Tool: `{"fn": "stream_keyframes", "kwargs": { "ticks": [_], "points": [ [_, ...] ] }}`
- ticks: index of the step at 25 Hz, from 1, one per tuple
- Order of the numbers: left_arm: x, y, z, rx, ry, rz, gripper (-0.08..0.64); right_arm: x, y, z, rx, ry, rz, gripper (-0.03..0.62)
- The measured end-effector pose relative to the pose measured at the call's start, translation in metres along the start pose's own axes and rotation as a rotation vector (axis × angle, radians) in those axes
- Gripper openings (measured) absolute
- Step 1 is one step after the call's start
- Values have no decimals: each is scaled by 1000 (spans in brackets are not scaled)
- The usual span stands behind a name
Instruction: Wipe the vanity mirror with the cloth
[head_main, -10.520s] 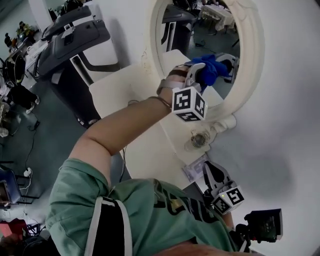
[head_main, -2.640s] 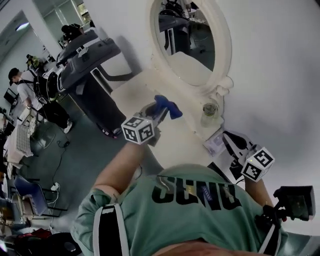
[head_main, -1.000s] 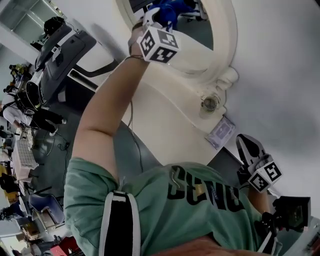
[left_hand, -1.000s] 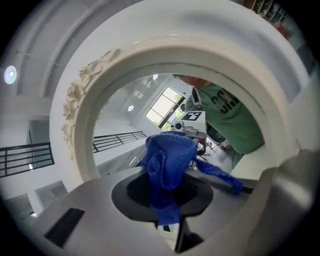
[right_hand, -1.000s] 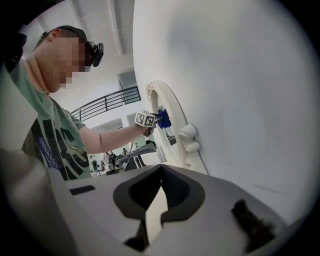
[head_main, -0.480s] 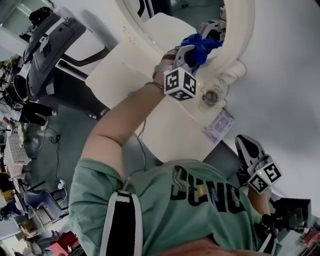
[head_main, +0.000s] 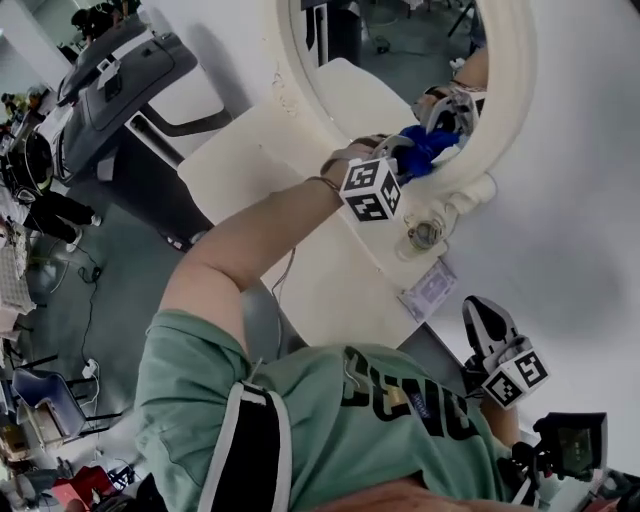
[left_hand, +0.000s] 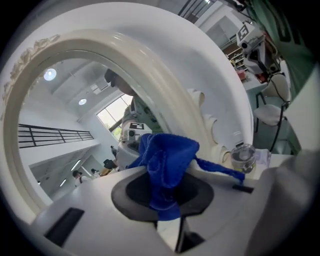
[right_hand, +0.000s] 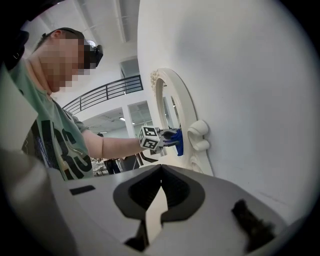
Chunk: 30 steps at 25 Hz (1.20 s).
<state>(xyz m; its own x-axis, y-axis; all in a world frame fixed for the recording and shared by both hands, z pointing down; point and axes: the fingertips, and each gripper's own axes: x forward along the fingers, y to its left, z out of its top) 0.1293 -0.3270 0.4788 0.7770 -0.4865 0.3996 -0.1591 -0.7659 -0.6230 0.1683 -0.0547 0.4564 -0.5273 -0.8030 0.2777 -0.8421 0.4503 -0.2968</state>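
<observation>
Press the cloth (head_main: 430, 146), clamped in the left gripper (head_main: 405, 158), flat against the vanity mirror (head_main: 372, 62) in overlapping strokes (right gripper (head_main: 482, 322) closed on nothing, idle).

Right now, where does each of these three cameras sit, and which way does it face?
Head view: on the person's head, facing steeply down at the vanity mirror; shows the green shirt, left forearm, left gripper and right gripper.
Left gripper view: rides the left gripper, facing the mirror along jaws shut on the blue cloth.
Right gripper view: rides the right gripper, jaws shut and empty, facing along the wall; shows shirt and forearm.
Shared: all three show the cloth and the mirror's frame.
</observation>
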Motion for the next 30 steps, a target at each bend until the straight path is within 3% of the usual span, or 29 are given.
{"fn": "stream_keyframes", "kwargs": {
  "ticks": [2,6,8,11,13,16,23,30],
  "points": [
    [-22,50,-11,-40,30,86,80,-2,4,9,-19,-19,-5,12],
    [-90,229,-27,-165,48,417,80,0,-7,18,-28,-68,-27,12],
    [-121,305,-22,-174,48,554,80,-1,-11,20,-23,-84,-37,12],
    [-142,380,-23,-137,116,687,80,-6,-18,23,-8,-99,-61,12],
    [-142,407,-32,-142,179,725,80,-10,-24,22,11,-106,-80,12],
    [-140,415,-36,-139,207,728,80,-12,-30,20,28,-118,-96,12],
    [-143,406,-33,-190,162,734,75,-8,-29,24,18,-113,-80,12],
    [-101,308,-38,-129,134,645,74,-1,-21,21,19,-64,-72,12]
  ]
}}
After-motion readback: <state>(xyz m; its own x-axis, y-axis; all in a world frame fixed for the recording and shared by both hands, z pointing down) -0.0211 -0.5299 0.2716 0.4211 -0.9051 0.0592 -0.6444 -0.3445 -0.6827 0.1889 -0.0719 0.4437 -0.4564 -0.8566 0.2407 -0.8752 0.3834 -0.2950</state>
